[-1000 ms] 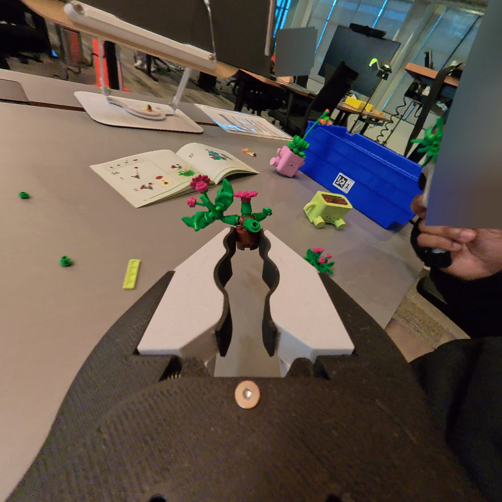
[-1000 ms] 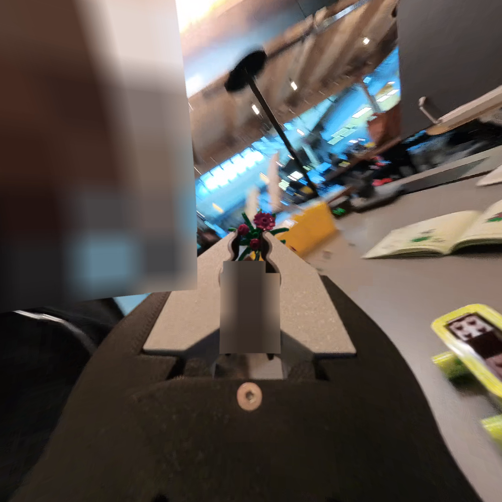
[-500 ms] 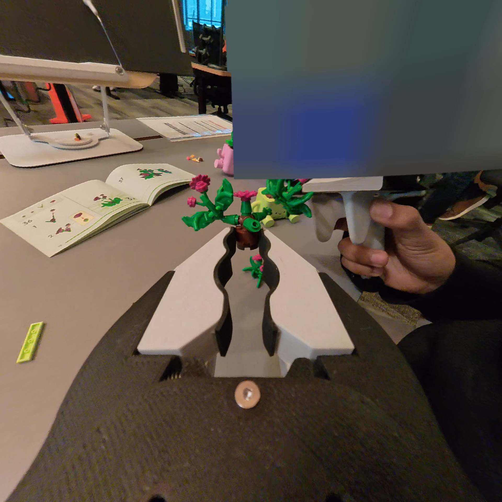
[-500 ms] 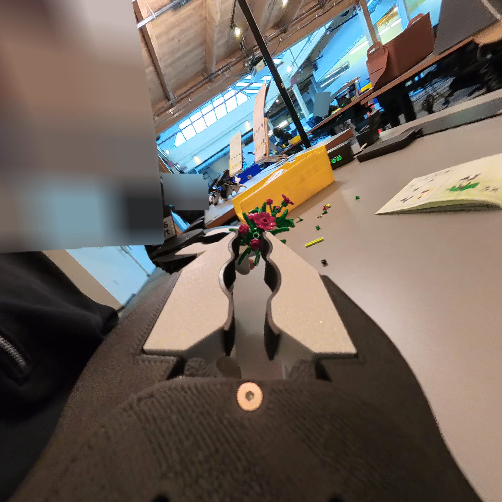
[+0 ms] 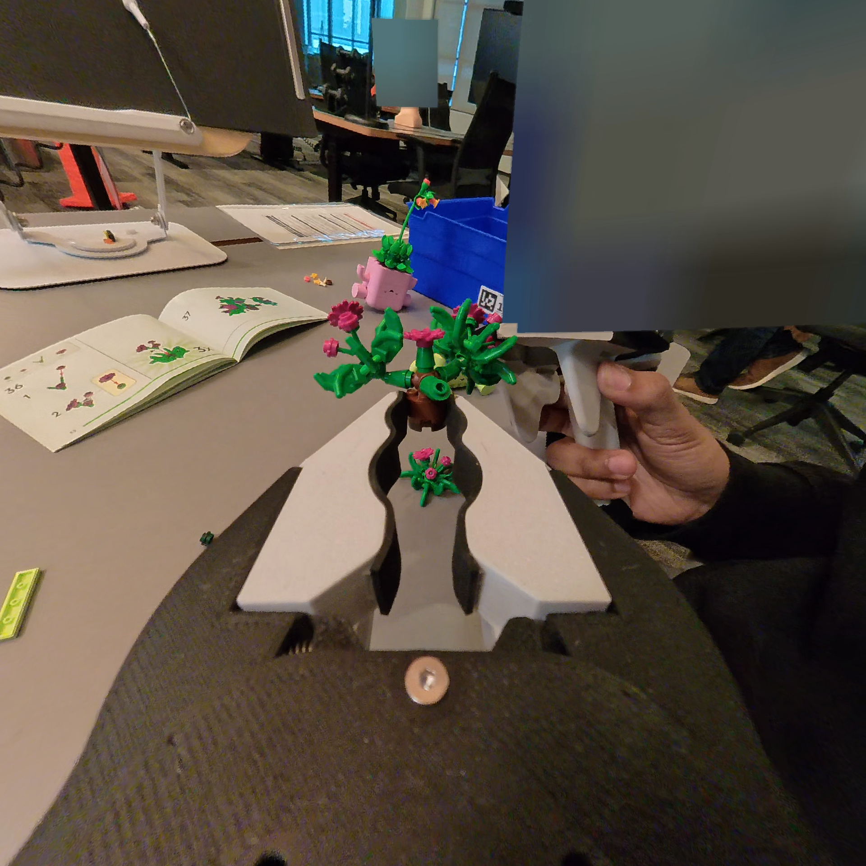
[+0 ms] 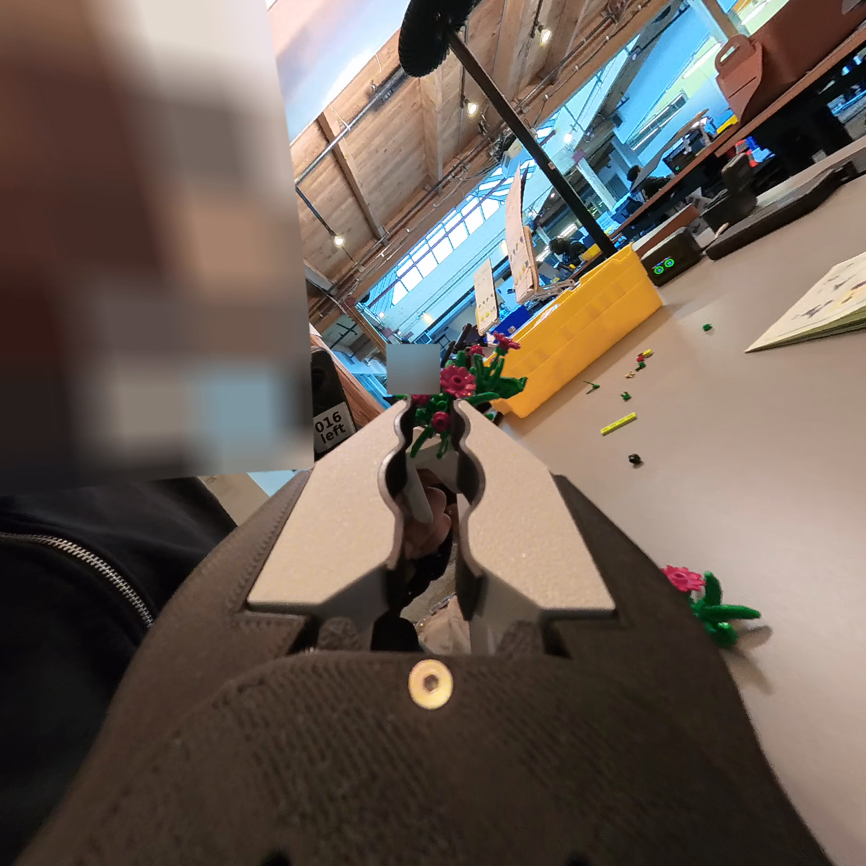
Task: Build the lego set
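Beside the grey table (image 5: 140, 492), flowered stem clusters are being gripped by both grippers (image 5: 425, 412) (image 6: 433, 424); joining and potting are judged outstanding.

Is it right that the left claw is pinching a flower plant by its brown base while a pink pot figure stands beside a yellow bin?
Not quite: the bin beside the pink pot figure is blue, as the left wrist view shows. The left claw does pinch the flower plant by its brown base.
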Motion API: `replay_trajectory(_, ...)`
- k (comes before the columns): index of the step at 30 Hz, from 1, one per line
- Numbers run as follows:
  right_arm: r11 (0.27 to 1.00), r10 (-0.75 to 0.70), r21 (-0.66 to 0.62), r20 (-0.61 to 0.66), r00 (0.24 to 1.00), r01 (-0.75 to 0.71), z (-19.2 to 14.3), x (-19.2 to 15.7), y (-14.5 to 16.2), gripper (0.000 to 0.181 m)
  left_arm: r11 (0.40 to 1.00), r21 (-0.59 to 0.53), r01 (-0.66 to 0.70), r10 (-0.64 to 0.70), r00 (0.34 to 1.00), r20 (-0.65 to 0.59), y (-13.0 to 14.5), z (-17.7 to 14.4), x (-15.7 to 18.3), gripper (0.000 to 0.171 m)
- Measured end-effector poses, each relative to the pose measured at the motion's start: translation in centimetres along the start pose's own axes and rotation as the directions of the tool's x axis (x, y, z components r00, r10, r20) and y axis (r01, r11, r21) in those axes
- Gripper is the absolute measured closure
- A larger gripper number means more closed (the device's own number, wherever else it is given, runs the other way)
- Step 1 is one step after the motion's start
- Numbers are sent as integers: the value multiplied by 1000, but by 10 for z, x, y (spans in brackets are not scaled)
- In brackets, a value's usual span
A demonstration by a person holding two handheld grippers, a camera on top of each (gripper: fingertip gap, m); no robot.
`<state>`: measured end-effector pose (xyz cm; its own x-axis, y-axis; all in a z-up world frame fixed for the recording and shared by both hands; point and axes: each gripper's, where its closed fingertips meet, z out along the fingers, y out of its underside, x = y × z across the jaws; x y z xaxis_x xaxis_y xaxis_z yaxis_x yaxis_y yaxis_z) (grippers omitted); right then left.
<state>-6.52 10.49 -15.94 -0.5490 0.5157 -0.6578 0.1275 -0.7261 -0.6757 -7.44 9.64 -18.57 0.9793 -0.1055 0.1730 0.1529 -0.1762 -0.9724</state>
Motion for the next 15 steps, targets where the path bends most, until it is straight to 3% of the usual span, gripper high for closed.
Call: replay_trajectory(15,993,118,16,94,989,-120,-1,0,2,169,997,-54,-58,61,997,57,0,-1,-1,157)
